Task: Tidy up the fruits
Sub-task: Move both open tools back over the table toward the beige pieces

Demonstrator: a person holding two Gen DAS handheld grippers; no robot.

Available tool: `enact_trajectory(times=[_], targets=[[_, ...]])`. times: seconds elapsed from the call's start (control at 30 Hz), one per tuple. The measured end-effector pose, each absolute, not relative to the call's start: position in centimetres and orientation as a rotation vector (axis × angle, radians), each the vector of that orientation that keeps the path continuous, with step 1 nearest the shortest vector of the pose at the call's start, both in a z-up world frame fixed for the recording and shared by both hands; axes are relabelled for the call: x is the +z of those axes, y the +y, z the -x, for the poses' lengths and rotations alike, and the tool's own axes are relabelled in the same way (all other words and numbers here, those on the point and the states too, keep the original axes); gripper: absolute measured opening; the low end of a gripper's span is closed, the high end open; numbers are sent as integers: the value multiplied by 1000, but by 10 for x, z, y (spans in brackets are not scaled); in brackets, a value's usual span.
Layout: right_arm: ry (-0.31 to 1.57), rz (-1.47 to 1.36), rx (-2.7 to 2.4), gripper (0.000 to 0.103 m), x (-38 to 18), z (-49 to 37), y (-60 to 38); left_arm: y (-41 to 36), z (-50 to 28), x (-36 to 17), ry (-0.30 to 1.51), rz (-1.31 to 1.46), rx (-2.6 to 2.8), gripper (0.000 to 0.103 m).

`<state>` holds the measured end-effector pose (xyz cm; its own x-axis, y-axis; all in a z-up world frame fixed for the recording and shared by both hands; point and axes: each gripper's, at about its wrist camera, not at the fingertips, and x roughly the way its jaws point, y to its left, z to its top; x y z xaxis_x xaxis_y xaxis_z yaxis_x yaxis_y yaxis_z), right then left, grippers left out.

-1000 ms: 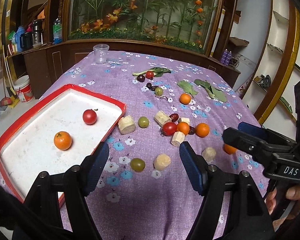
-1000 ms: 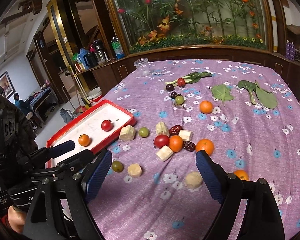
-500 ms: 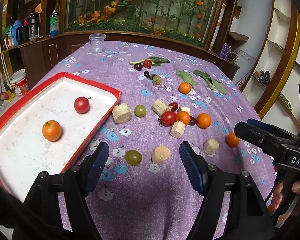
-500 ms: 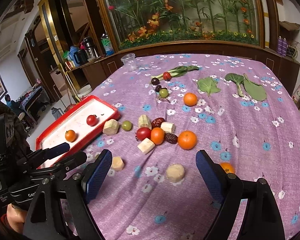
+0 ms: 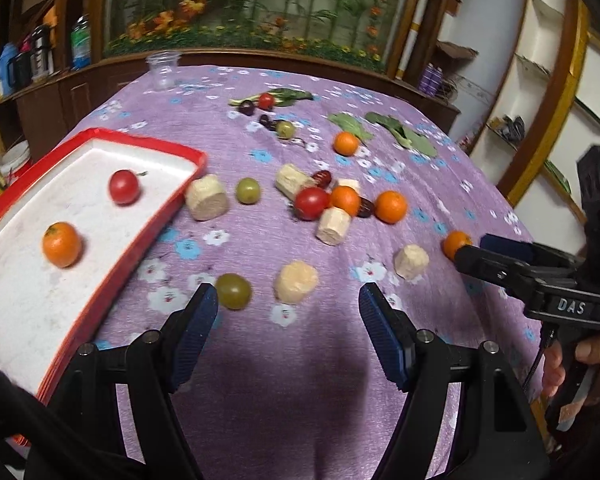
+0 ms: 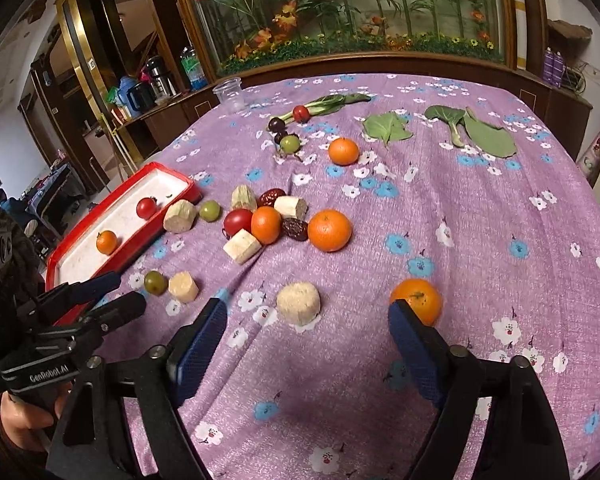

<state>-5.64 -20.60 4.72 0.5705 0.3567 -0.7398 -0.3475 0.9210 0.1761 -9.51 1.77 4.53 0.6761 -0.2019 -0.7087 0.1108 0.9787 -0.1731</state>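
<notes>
- Two fruits are seen in the red tray (image 5: 156, 216): one tomato (image 5: 124, 187), one orange (image 5: 61, 244).
- A green grape (image 5: 233, 291) lies just beyond the left gripper (image 5: 288, 310), whose jaws are spread.
- An orange (image 6: 417, 300) sits at the right gripper (image 6: 306, 320)'s spread right finger.

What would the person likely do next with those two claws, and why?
Probably ease the open right gripper sideways and forward around the nearest orange. It lies just beyond the right finger, off the red tray, which already holds another orange and a tomato.

left hand-held gripper (image 5: 288, 308): jaws wide | right hand-held gripper (image 6: 308, 322): jaws wide (both empty, held low)
</notes>
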Motion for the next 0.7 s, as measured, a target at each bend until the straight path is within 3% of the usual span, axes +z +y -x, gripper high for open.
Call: enact_trajectory(times=[0.2, 0.27, 0.33, 0.7], targets=[[899, 14, 424, 62, 38, 54, -200, 5, 89, 43, 825, 89, -214, 72], [908, 20, 423, 58, 34, 52, -198, 0, 85, 43, 830, 77, -227, 66], [913, 23, 423, 55, 32, 50, -196, -5, 81, 42, 839, 64, -238, 62], [903, 21, 423, 55, 37, 47, -191, -9, 78, 45, 835, 63, -241, 62]])
